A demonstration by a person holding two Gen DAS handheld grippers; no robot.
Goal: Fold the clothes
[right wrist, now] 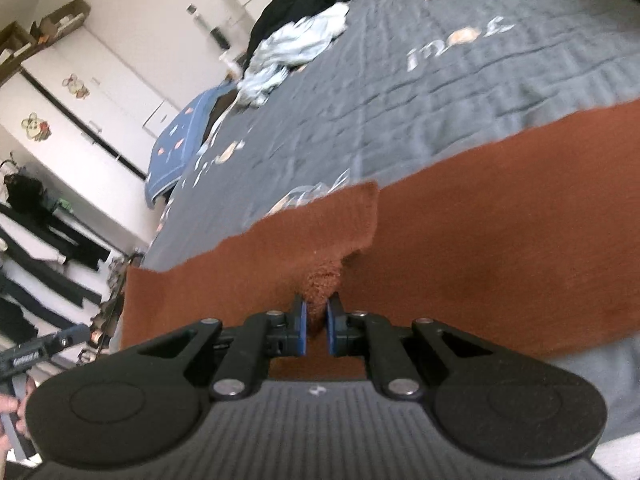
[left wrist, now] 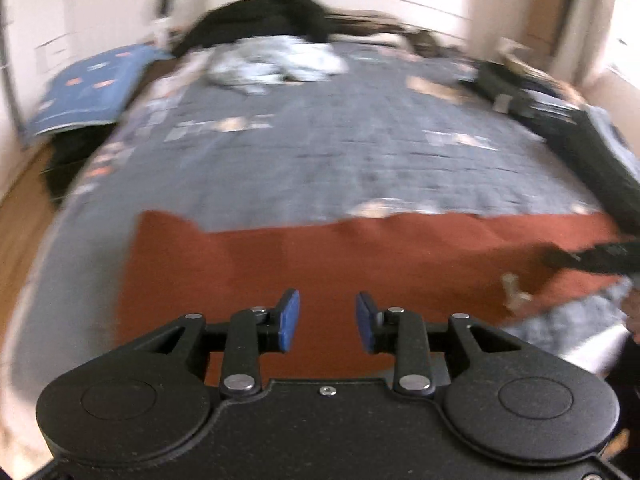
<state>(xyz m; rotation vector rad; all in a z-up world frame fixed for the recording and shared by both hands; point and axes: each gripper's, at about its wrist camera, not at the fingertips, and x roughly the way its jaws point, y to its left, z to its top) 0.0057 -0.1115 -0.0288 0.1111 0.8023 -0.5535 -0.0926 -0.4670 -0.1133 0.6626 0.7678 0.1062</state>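
Right hand-held gripper (right wrist: 316, 322) is pinching a bunched fold of the rust-colored garment (right wrist: 480, 240) on the bed (right wrist: 440, 92), while the left hand-held gripper (left wrist: 328, 322) is hovering over it, jaws apart, gripping nothing.

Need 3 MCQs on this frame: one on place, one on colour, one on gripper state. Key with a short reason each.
1. Where does the pale crumpled garment lie?
A. on the far part of the bed
B. on the floor
C. in the left gripper

2. What colour is the cloth nearest the grippers?
A. green
B. rust orange
C. white

3. What is the right gripper doing?
A. wide open and empty
B. gripping a bottle
C. pinching a bunch of the cloth

Key: 1 A, it sits on the grey bed cover beside a dark pile; 2 B, both views show rust orange; 3 C, cloth is bunched between its pads, while the left gripper stands open.
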